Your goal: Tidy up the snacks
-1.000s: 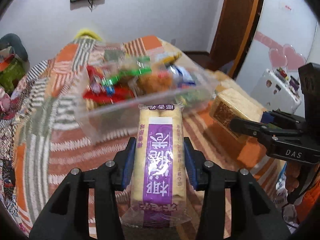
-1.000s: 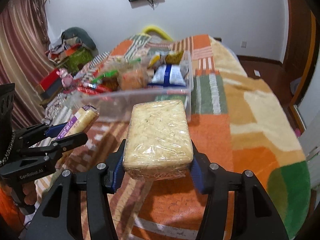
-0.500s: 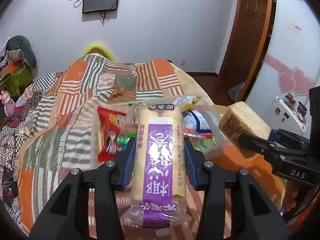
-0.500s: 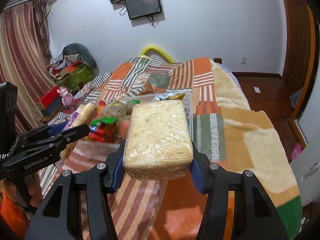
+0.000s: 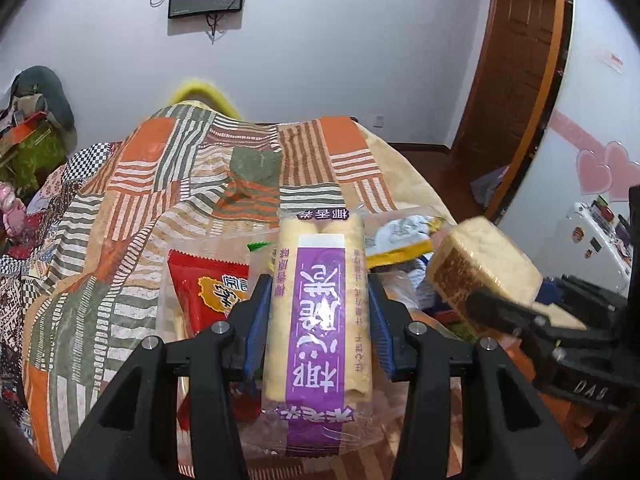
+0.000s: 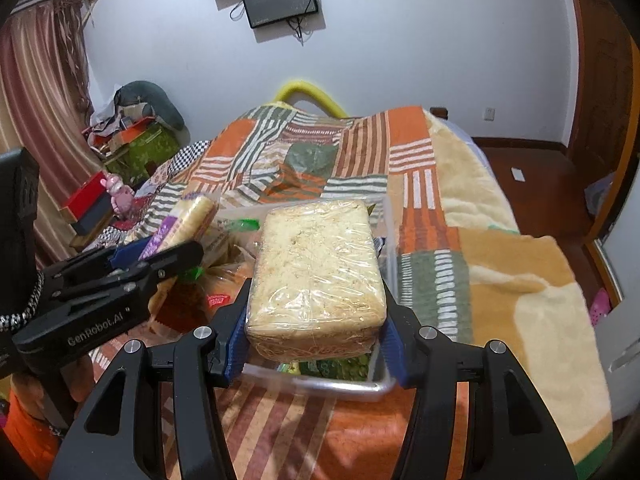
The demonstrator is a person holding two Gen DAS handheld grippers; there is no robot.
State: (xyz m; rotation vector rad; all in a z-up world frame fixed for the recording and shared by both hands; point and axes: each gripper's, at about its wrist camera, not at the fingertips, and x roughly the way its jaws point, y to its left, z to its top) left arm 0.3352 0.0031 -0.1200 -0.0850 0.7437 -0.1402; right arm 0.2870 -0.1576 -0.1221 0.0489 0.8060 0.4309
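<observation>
Step in hand: both snacks hung over the clear plastic bin, so the step was judged to be dropping them in.
Left gripper: its blue pads were clamped on the sides of the purple-label roll pack, held lengthwise over the bin's left part.
Right gripper: it was closed on the wrapped cake block, gripped near its rear end, above the bin's right part.
Doing it well: each pack probably should be lowered close to the pile before the jaws part, since a drop from height could bounce one over the low rim. Releasing one hand at a time would keep the two tools, which stood near each other, from bumping.
Bin contents: a red snack bag, a yellow-and-white pouch and green wrappers lay loose inside, leaving an uneven bed.
Roll pack: long, rounded, pale and soft-looking inside glossy crinkly film, sealed flat at the ends.
Cake block: squarish slab, crumbly pale top, tight cling film with shiny wrinkles; likely to dent under hard squeezing.
Bin: thin, transparent, rounded corners, rigid rim.
Support: a soft patchwork blanket on a bed; the bin may tip if pressed at one edge.
</observation>
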